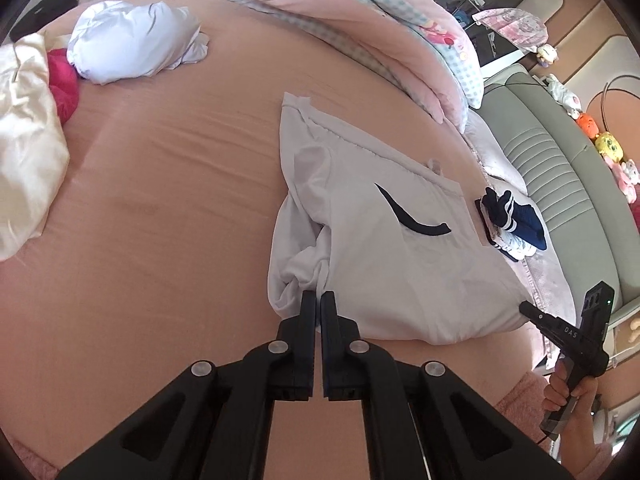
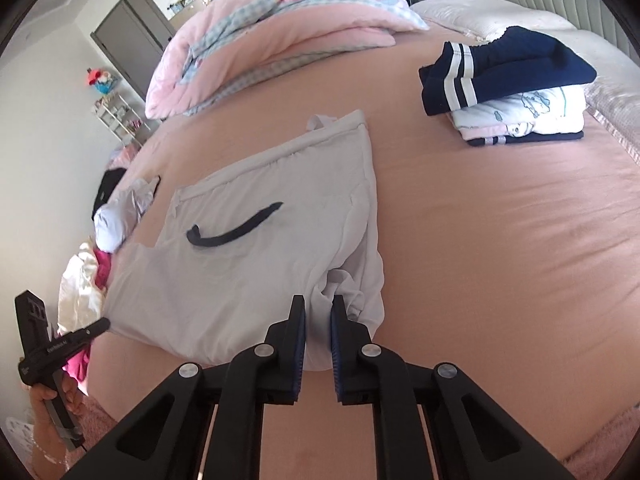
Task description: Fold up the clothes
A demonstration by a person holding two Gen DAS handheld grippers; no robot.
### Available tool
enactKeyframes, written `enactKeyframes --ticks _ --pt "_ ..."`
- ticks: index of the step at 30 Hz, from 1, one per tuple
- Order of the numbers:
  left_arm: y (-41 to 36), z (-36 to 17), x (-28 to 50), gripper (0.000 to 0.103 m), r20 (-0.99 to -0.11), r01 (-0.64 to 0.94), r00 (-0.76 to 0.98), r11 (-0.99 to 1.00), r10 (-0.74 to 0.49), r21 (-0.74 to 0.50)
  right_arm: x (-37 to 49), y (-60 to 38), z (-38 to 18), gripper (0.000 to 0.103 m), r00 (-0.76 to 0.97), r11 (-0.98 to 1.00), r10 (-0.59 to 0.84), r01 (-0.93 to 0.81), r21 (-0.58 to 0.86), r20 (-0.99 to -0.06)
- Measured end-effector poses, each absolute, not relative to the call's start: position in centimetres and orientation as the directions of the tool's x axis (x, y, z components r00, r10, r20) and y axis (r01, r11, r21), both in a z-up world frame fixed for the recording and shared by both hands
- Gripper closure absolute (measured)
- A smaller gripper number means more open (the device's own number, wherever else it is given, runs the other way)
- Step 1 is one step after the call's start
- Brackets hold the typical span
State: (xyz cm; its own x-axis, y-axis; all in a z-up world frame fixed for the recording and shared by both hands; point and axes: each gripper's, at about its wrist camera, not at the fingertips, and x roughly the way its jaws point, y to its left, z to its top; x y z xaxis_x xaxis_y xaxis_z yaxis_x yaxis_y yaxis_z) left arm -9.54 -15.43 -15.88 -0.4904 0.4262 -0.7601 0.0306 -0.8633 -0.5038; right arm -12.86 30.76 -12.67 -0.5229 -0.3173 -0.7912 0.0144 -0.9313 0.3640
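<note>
A pale grey garment (image 1: 380,248) with a dark curved stripe lies spread on the pink bed sheet (image 1: 160,200). In the left wrist view my left gripper (image 1: 319,296) is shut on a bunched fold at the garment's near left corner. My right gripper (image 1: 525,307), held by a hand, pinches the garment's near right corner. In the right wrist view the same garment (image 2: 260,248) runs into my right gripper (image 2: 318,310), whose fingers clamp a thick wad of cloth. The left gripper (image 2: 105,325) grips the opposite corner at the far left.
A folded stack with a navy striped piece (image 2: 508,80) on top sits at the right near the pillow. A pink checked quilt (image 2: 280,40) lies along the back. A crumpled white garment (image 1: 132,40) and cream and magenta clothes (image 1: 28,140) lie at the left. Plush toys (image 1: 608,144) line the headboard.
</note>
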Motion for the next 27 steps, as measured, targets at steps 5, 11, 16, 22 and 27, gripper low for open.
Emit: enactKeyframes --ticks 5,11,16,22,27 --pt "-16.0 -17.4 -7.2 0.101 -0.764 0.044 -0.37 -0.811 0.529 -0.583 -9.1 31.0 -12.9 0.093 -0.507 -0.939 -0.303 0.017 0.343 -0.807" --pt "-20.2 -17.6 -7.0 0.102 -0.779 0.181 -0.412 -0.795 0.473 -0.579 -9.3 33.7 -16.6 0.081 -0.46 -0.921 -0.301 -0.085 0.379 -0.835" --pt "-14.9 -12.2 -8.7 0.099 -0.73 -0.081 -0.536 -0.887 0.424 -0.455 -8.7 32.2 -11.4 0.071 -0.607 -0.945 -0.261 0.004 0.326 -0.751" --pt "-4.7 -15.4 -12.0 0.098 -0.834 -0.296 -0.442 -0.931 0.331 -0.213 -11.2 22.8 -13.9 0.071 -0.5 -0.956 -0.278 0.229 0.184 -0.82" --pt "-7.4 -19.9 -11.5 0.098 -0.881 -0.226 -0.366 -0.947 0.299 -0.227 -12.1 18.5 -17.9 0.078 -0.457 -0.94 -0.226 0.336 0.068 -0.86"
